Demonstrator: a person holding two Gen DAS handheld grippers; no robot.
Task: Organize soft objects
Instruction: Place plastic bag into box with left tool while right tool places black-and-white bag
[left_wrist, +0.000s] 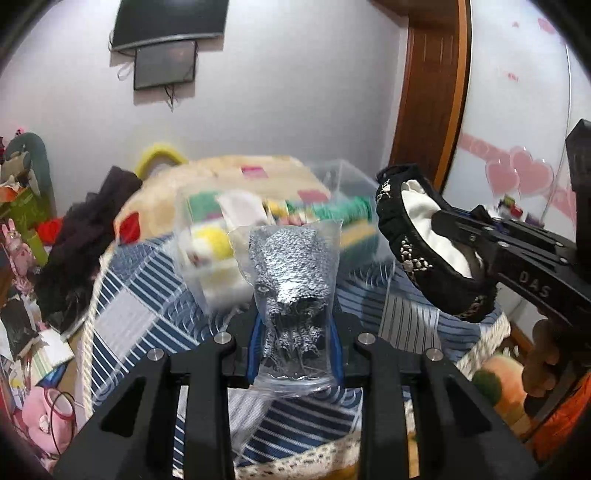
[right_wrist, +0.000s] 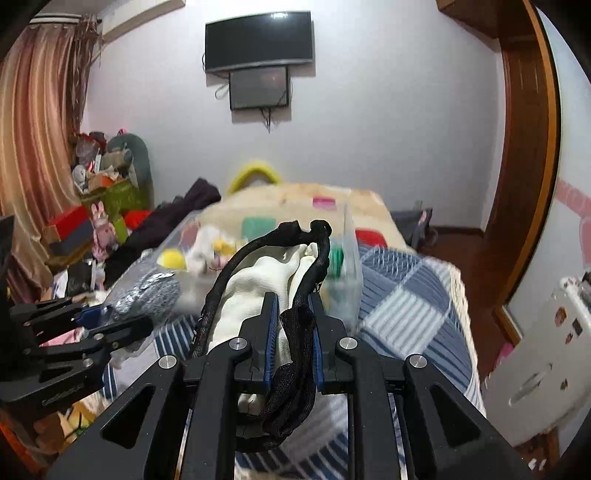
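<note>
My left gripper (left_wrist: 293, 332) is shut on a clear plastic bag holding a silver-grey knitted cloth (left_wrist: 290, 273), held upright above the bed. It also shows in the right wrist view (right_wrist: 147, 291) at the left. My right gripper (right_wrist: 291, 314) is shut on a black fabric headband with white cloth inside (right_wrist: 258, 288). The headband (left_wrist: 424, 236) shows at the right in the left wrist view, with small metal charms. A clear plastic bin (left_wrist: 354, 184) with sponges and soft items stands on the bed beyond both grippers.
The bed has a blue striped patchwork cover (right_wrist: 406, 295) and a beige blanket (left_wrist: 221, 173) behind the bin. Dark clothes (left_wrist: 81, 236) and clutter pile up at the left. A wooden door frame (right_wrist: 524, 166) stands at the right. A white object (right_wrist: 546, 347) sits low right.
</note>
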